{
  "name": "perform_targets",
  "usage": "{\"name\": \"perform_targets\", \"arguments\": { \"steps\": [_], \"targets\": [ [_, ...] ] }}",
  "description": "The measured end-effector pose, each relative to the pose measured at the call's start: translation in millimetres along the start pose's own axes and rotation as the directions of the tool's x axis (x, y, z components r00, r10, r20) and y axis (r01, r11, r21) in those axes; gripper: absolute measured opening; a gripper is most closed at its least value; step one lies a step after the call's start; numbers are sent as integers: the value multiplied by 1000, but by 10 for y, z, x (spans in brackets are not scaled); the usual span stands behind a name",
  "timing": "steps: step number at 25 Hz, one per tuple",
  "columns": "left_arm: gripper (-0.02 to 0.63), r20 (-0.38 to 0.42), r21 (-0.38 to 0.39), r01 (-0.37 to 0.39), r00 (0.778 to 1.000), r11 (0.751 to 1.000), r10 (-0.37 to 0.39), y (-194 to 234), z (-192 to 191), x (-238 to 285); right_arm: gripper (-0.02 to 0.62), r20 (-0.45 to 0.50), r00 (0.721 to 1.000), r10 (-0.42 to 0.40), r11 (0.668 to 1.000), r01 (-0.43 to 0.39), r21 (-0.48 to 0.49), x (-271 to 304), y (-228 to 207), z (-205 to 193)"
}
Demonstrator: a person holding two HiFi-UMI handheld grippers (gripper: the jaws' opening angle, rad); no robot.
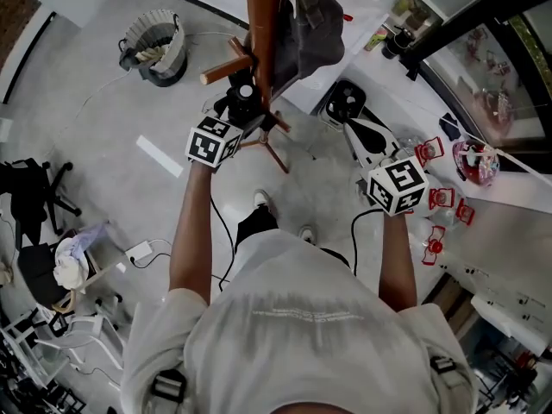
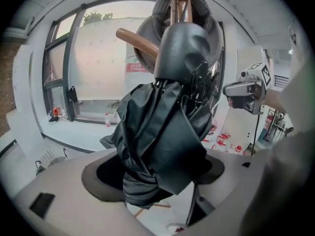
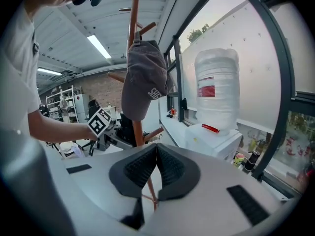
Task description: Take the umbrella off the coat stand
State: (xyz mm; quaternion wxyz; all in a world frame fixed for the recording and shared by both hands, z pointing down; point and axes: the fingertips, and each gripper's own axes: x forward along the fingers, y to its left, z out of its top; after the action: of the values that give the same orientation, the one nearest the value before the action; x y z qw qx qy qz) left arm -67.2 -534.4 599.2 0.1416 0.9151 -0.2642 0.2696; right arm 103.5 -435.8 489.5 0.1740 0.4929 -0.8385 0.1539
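A folded black umbrella [image 2: 162, 132] hangs from the brown wooden coat stand [image 1: 261, 24], below a peg [image 2: 135, 38]. My left gripper [image 2: 157, 173] is open wide with the umbrella's bundled fabric hanging between its jaws; dark pad surface shows on both sides of it. In the head view the left gripper's marker cube [image 1: 213, 141] sits right against the stand. A grey cap [image 3: 142, 77] hangs higher on the pole. My right gripper [image 3: 156, 151] is shut with nothing in it. It stays back from the stand on the right, and its cube [image 1: 397, 186] is apart from the pole.
A water dispenser with a large bottle [image 3: 216, 92] stands by the window to the right of the stand. On the floor are a basket [image 1: 159, 46], the stand's splayed legs [image 1: 276, 149], red-and-white items [image 1: 440, 201] and an office chair [image 1: 34, 192] with cables nearby.
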Motion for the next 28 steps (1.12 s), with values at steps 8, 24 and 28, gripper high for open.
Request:
{"name": "perform_targets", "arguments": {
  "steps": [8,24,28],
  "targets": [
    [321,33,-9,-51,998,999,51,47,68,-6,25,-29,996,-79,997,78,-9,17,-145,-6],
    [299,170,-141,-305,930,942,326,-197,473,-1012,25,169,983,-77,994,89,-63,-466,-202,415],
    [299,218,-171,-352,897,920,384,-353,575,-1401,25,222,975,-29,995,49,-82,-592,-111,519]
  ]
}}
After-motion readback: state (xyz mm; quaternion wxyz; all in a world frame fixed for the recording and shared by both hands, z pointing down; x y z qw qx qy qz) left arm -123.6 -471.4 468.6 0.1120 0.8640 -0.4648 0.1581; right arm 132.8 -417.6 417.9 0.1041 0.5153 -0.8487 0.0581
